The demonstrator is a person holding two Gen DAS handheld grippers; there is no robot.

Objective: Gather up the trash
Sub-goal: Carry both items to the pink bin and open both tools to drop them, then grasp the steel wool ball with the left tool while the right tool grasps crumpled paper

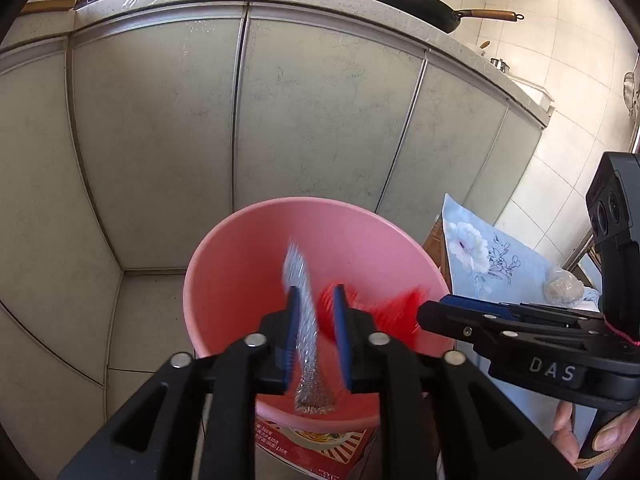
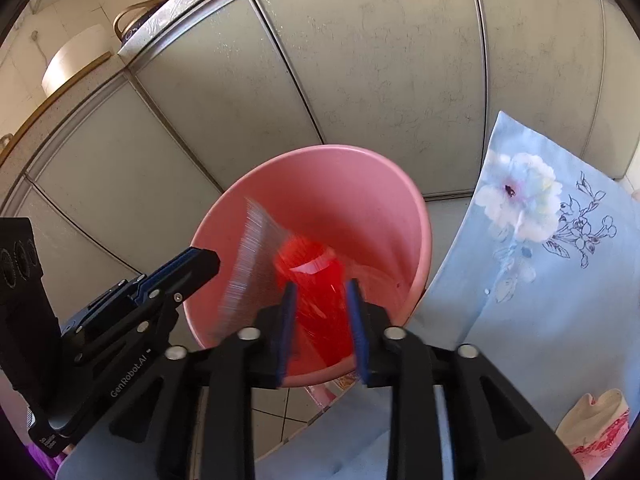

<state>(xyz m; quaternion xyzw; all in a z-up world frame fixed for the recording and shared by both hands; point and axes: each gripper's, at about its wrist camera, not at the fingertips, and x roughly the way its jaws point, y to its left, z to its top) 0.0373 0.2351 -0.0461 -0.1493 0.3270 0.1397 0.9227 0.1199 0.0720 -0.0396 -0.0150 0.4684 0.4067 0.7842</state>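
Kitchen floor, pink bin (image 1: 320, 240) against grey cabinets (image 1: 160, 140)

Left gripper (image 1: 316, 334) and right gripper (image 2: 322, 330) both part-open, silver wrapper (image 1: 306, 320) and red wrapper (image 2: 316, 280) blurred, loose between pads.

Smooth matt pink plastic bin (image 1: 240, 264)

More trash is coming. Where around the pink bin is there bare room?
Bare floor tiles lie between the pink bin and the cabinet doors. The bin's mouth is crowded by both tongs, a silver wrapper and a red wrapper.
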